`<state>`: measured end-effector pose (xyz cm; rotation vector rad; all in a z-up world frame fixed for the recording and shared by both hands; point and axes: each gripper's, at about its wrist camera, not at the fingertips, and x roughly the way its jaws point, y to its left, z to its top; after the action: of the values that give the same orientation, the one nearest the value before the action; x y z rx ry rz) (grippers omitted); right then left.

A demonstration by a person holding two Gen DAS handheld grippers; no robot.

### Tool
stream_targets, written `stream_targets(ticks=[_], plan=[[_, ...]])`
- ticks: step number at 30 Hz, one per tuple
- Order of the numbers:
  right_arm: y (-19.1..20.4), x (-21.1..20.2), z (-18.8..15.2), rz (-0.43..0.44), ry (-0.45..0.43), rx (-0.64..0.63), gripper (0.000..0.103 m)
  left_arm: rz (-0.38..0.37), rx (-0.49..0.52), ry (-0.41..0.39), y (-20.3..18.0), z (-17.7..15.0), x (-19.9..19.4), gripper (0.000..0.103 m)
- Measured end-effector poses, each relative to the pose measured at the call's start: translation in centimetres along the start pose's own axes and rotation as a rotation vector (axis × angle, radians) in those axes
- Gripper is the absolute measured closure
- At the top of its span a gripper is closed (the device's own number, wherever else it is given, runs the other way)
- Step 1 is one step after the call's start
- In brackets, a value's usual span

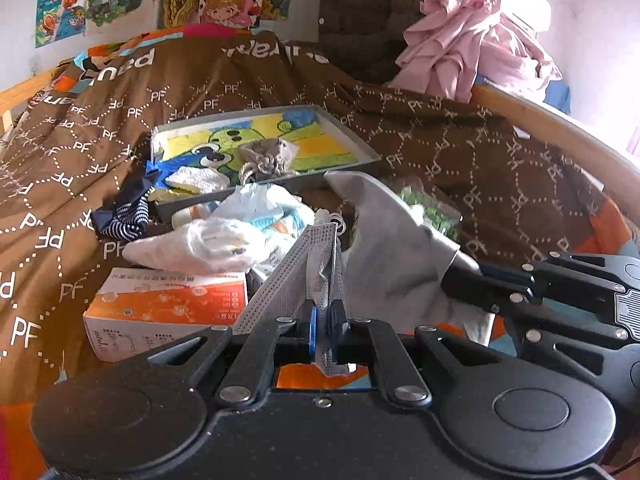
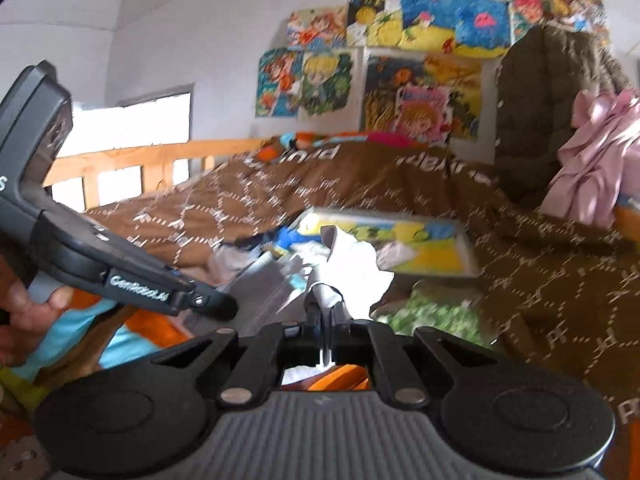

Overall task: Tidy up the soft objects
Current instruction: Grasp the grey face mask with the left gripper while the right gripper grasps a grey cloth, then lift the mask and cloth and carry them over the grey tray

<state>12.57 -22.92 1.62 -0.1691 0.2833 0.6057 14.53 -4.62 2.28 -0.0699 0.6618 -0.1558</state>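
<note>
My left gripper [image 1: 323, 312] is shut on a grey cloth [image 1: 384, 232] held above the brown bedspread. My right gripper [image 1: 460, 280] enters from the right of the left wrist view and pinches the same cloth's other side. In the right wrist view my right gripper [image 2: 326, 312] is shut on the pale grey cloth [image 2: 352, 268], with the left gripper's body [image 2: 132, 276] at the left. Beyond stands a grey tray [image 1: 360, 140] with a colourful towel and a small grey pouch [image 1: 268, 152] in it.
A crumpled white plastic bag [image 1: 224, 240], a striped navy sock [image 1: 128, 216] and an orange-white box [image 1: 168, 308] lie in front of the tray. Green fabric [image 2: 436, 312] lies at the right. Pink clothes [image 1: 468, 40] hang at the far right. A wooden bed rail [image 2: 140, 160] runs behind.
</note>
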Motion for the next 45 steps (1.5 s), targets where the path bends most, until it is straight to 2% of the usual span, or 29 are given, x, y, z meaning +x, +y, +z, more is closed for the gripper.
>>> stream_targets(ticks=[7, 12, 20, 25, 30, 35, 40, 45], plan=[[-0.7, -0.6, 1.4, -0.039, -0.055, -0.021, 0.098, 0.009, 0.036, -0.038, -0.9, 1.2, -1.3, 0.097], [-1.5, -0.3, 3.3, -0.054, -0.09, -0.019, 0.098, 0.02, 0.054, -0.062, -0.7, 3.5, -1.8, 0.097], [-3.4, 1.6, 6.9, -0.054, -0.124, -0.032, 0.098, 0.103, 0.076, -0.126, 0.3, 7.2, -1.3, 0.097], [-4.3, 3.4, 9.1, -0.04, -0.129, -0.033, 0.098, 0.167, 0.097, -0.138, 1.5, 8.2, -1.0, 0.097], [-4.7, 7.2, 10.5, -0.012, -0.137, -0.045, 0.098, 0.234, 0.104, -0.138, 3.7, 8.9, -0.4, 0.097], [-4.6, 13.2, 12.0, 0.037, -0.144, -0.047, 0.098, 0.318, 0.132, -0.145, 6.7, 10.2, 0.8, 0.097], [-4.9, 18.8, 13.1, 0.078, -0.138, -0.051, 0.098, 0.418, 0.107, -0.138, 10.0, 11.8, 3.1, 0.097], [-5.3, 22.3, 12.9, 0.084, -0.12, -0.074, 0.098, 0.485, 0.107, -0.131, 12.5, 13.1, 6.0, 0.097]])
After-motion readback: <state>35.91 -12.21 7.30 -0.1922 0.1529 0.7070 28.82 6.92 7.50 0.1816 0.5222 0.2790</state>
